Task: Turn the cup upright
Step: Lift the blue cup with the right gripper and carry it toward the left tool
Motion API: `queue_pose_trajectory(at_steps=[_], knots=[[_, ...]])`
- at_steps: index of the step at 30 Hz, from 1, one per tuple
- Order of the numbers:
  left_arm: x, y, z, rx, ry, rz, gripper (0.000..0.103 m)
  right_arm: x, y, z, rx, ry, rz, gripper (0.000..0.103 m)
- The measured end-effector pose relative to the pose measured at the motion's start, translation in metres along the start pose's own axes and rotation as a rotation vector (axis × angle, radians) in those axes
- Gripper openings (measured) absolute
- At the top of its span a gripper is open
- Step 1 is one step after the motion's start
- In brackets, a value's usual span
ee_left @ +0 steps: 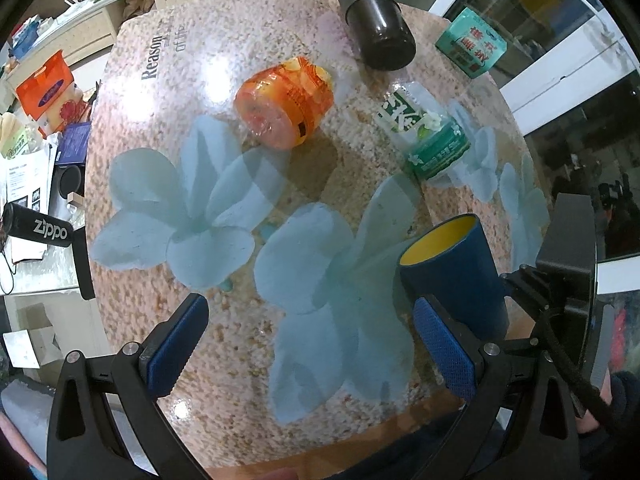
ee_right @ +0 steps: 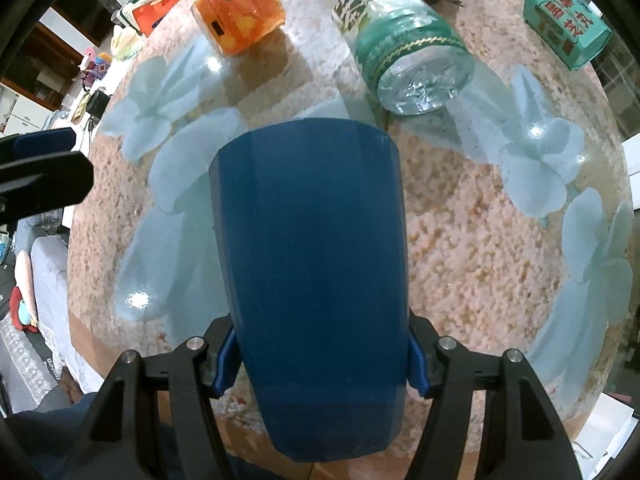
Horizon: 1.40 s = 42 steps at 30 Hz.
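The right gripper (ee_right: 320, 360) is clamped on the blue cup (ee_right: 316, 272); the left gripper (ee_left: 308, 344) stands apart. "ZIPPO" tube (ee_left: 36, 228) lies at left edge.

I'm seeing a navy cup (ee_left: 456, 276) showing a yellow inside, the table (ee_left: 224, 320) wearing pink-orange speckle under pale blue flowers, an orange jar (ee_left: 286, 102), a green-labelled bottle (ee_left: 430, 136) and a teal box (ee_left: 472, 42).

Home: flower-print table (ee_left: 168, 60), cluttered shelves (ee_left: 80, 20).
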<state>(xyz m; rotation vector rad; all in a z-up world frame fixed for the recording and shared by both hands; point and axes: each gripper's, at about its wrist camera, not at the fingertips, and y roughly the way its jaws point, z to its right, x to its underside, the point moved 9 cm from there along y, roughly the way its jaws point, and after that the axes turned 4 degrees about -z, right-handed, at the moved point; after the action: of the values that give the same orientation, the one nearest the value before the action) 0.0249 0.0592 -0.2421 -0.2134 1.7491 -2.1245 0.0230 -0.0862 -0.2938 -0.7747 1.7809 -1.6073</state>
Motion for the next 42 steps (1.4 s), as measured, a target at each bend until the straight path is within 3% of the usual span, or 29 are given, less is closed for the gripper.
queue_pose_trajectory(at_steps=[13, 16, 20, 32, 42], knots=[[0.005, 0.006, -0.004, -0.005, 0.005, -0.019, 0.103, 0.000, 0.006, -0.006, 0.014, -0.014, -0.002, 0.064], [0.008, 0.005, -0.004, -0.005, 0.005, -0.020, 0.103, 0.000, 0.002, -0.004, 0.006, -0.007, 0.004, 0.084], [0.011, 0.002, -0.001, -0.002, 0.005, -0.015, 0.103, 0.000, -0.005, -0.003, 0.012, -0.015, 0.020, 0.097], [0.023, -0.004, 0.001, 0.000, -0.010, -0.012, 0.103, 0.011, -0.018, 0.005, 0.000, -0.016, 0.037, 0.098], [0.023, -0.040, 0.012, 0.077, -0.021, 0.047, 0.103, 0.024, -0.099, 0.015, 0.043, -0.022, 0.132, 0.103]])
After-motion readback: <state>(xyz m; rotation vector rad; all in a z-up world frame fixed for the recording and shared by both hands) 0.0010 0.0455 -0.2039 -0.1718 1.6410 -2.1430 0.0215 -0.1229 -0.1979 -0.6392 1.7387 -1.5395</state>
